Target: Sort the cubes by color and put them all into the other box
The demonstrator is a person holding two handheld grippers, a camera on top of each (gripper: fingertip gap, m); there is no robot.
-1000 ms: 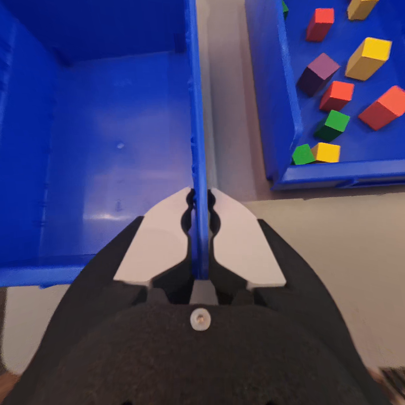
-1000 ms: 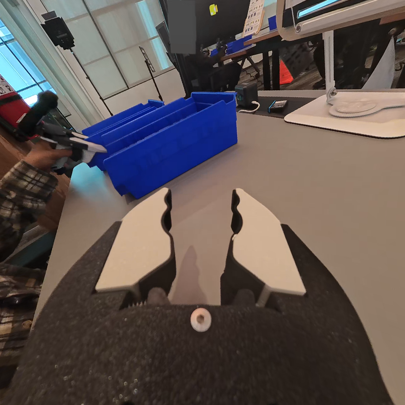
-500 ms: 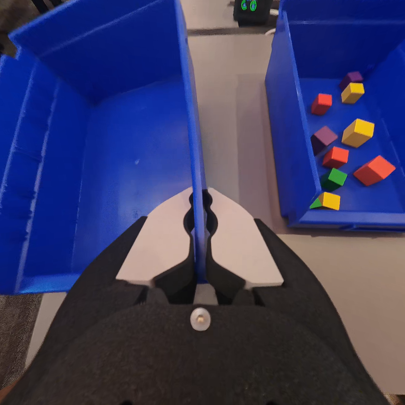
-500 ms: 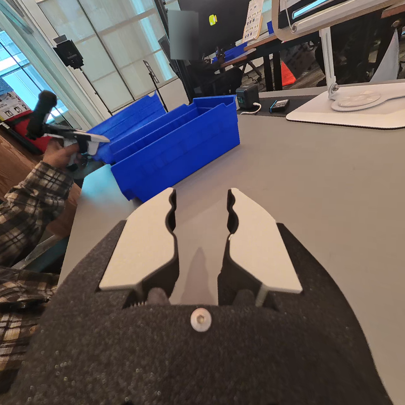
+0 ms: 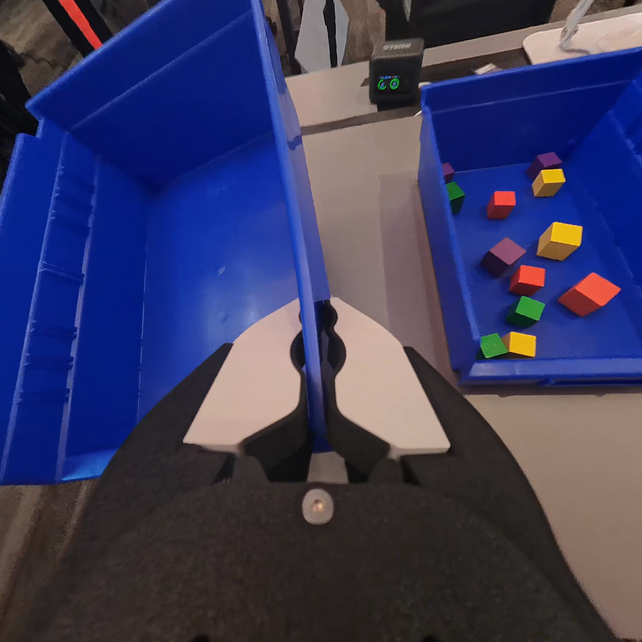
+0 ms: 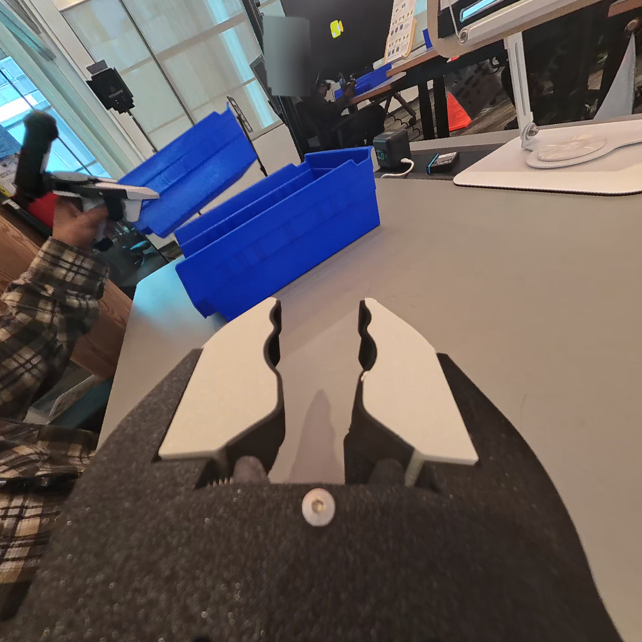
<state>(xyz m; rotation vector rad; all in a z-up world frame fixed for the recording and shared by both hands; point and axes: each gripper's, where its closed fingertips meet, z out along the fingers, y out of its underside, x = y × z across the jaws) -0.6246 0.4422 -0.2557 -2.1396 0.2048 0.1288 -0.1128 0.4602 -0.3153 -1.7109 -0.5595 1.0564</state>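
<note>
Left hand-held gripper (image 5: 315, 351): clenched on the right side wall of the empty blue box (image 5: 215, 222), one finger inside and one outside; seen from the right wrist view, the box hangs tilted in the air beyond the tabletop's edge at 10 o'clock.
Right hand-held gripper (image 6: 319, 342): released, fingers parted with nothing between them, low over the bare grey tabletop (image 6: 486, 278).
Second blue box (image 5: 441, 243): resting on the tabletop at 2 o'clock from the left hand-held gripper, apart from the held one.
Cubes: all in the second box; red cubes (image 5: 527, 279), yellow cubes (image 5: 560, 240), green cubes (image 5: 525, 311) and purple cubes (image 5: 503, 256) lie mixed on its floor.
Beyond: a small black device (image 5: 395, 71) with a lit screen at 12 o'clock, behind both boxes.
</note>
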